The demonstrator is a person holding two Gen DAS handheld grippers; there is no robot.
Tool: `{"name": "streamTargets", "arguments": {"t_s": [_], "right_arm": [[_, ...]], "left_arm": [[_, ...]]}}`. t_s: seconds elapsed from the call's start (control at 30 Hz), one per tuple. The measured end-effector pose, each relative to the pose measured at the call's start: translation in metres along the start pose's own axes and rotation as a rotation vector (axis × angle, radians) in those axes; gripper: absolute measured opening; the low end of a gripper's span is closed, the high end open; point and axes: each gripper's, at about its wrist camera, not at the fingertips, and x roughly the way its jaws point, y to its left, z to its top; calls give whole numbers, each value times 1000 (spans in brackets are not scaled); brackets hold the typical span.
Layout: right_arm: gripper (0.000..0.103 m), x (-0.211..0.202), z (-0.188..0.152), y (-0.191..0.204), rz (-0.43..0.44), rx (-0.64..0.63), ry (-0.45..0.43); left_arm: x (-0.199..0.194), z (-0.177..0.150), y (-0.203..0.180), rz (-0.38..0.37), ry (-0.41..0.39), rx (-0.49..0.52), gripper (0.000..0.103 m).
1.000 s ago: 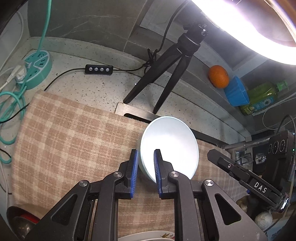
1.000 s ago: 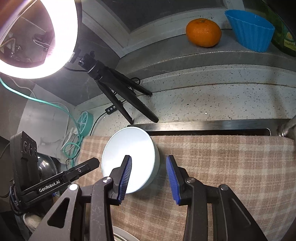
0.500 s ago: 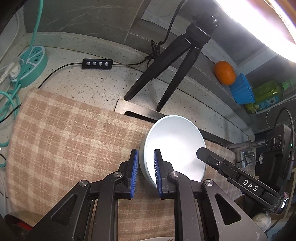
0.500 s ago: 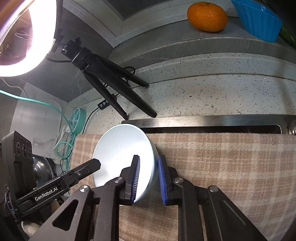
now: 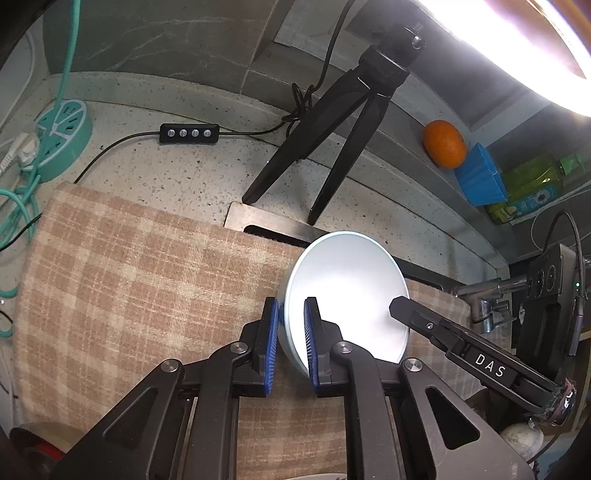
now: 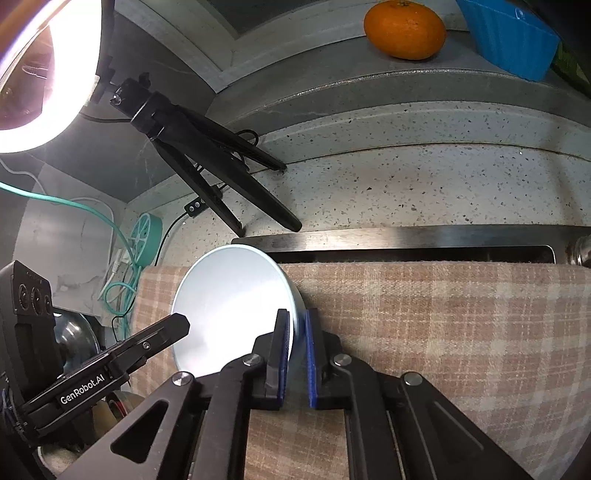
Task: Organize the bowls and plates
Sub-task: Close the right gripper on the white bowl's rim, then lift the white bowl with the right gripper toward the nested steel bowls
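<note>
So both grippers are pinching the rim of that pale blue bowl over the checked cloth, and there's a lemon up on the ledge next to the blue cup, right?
Nearly. The fruit on the ledge is an orange, not a lemon; the right wrist view shows it beside the blue cup. The rest holds: the left gripper and right gripper both pinch the pale blue bowl over the checked cloth.

The right gripper [image 6: 293, 356] has closed onto the rim of the pale bowl [image 6: 229, 306]

Home kitchen, speckled countertop [image 6: 424, 184], sink [image 6: 406, 243]
</note>
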Motion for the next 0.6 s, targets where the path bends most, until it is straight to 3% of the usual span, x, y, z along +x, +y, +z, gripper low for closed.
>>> {"name": "streamTargets", "arguments": {"t_s": [0.6], "right_arm": [[8, -31, -8, 16, -3, -21, -29]], "left_arm": [[-30, -11, -5, -40, -32, -1, 12]]}}
